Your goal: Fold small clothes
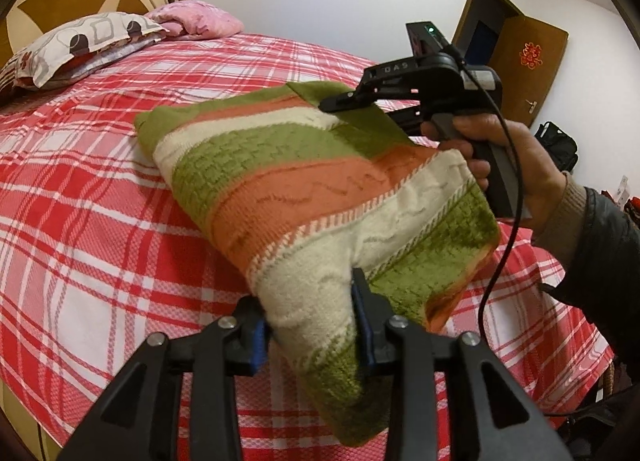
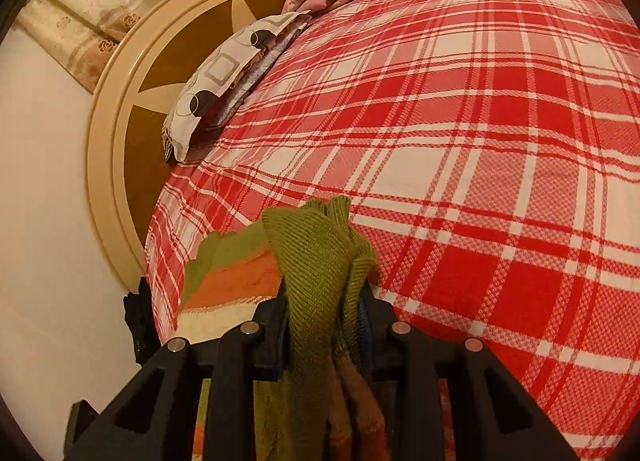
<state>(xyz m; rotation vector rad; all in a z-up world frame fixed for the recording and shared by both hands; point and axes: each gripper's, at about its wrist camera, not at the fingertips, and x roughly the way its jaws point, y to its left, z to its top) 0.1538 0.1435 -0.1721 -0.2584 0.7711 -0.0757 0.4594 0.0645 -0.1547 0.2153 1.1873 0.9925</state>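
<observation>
At far left, two pillows (image 1: 80, 45) lie by the headboard (image 2: 132, 109) of a bed with a red checked bedspread (image 1: 100, 197). In the middle, a striped green, orange and cream sweater (image 1: 304, 197) is held above it. The left gripper (image 1: 310, 325) is clamped on its near cream corner. At right, the right gripper (image 2: 324, 325) is clamped on bunched green knit, apparently holding the garment taut for a fold.

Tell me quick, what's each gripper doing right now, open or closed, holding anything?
Left gripper: closed on a white-striped part of the striped knit sweater.
Right gripper: closed on a green edge of the same sweater.
</observation>
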